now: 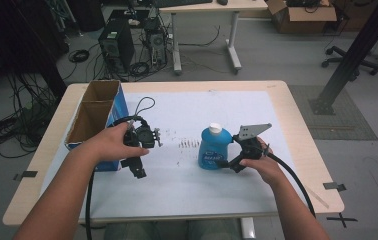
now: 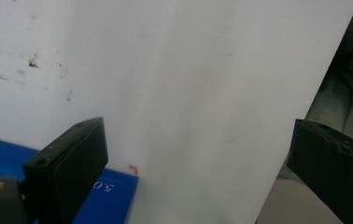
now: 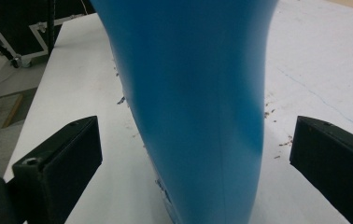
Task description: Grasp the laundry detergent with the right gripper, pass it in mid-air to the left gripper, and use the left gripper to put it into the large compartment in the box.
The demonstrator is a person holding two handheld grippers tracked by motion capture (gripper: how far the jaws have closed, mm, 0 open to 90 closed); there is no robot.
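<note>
A blue bottle [image 1: 212,149] with a white cap stands upright on the white sheet [image 1: 187,185] at mid-table. My right gripper [image 1: 227,164] sits just right of it, low against its base. In the right gripper view the bottle [image 3: 188,93] stands between the wide-apart jaws of the right gripper [image 3: 195,158], with a gap on each side. My left gripper [image 1: 138,172] points down beside an open-topped blue cardboard box [image 1: 97,117]. In the left gripper view the left gripper [image 2: 198,158] is open over bare sheet, with the box's corner [image 2: 114,196] by one jaw.
A thin cable loop [image 1: 144,105] lies on the sheet behind the left hand. Dark specks [image 1: 187,144] mark the sheet left of the bottle. On the floor beyond the table are a computer tower [image 1: 117,45], cables, a desk and a black post [image 1: 357,50].
</note>
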